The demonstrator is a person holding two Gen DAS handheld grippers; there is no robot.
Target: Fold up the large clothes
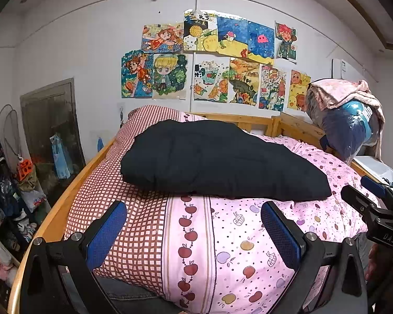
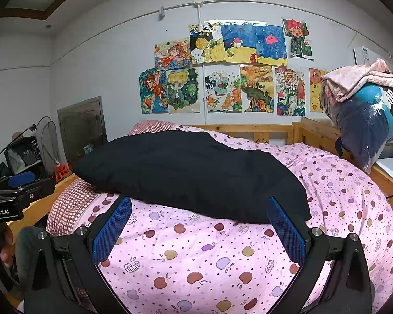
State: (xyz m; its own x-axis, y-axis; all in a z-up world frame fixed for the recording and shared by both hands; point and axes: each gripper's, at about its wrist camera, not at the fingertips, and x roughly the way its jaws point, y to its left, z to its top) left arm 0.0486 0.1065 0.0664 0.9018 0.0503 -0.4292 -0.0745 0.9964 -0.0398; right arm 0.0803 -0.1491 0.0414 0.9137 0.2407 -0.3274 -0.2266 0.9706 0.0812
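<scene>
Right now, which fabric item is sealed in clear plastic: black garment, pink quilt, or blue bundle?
The blue bundle on the far right, beside the wooden bed rail. Its wrap is glossy; the black garment and pink quilt lie bare.

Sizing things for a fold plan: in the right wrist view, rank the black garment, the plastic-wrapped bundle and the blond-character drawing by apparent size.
1. black garment
2. plastic-wrapped bundle, though it sits farther back
3. blond-character drawing, farthest, on the wall

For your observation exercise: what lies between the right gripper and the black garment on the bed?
Only a bare strip of pink apple-print quilt separates the right gripper from the black garment, seen in the right wrist view.
</scene>
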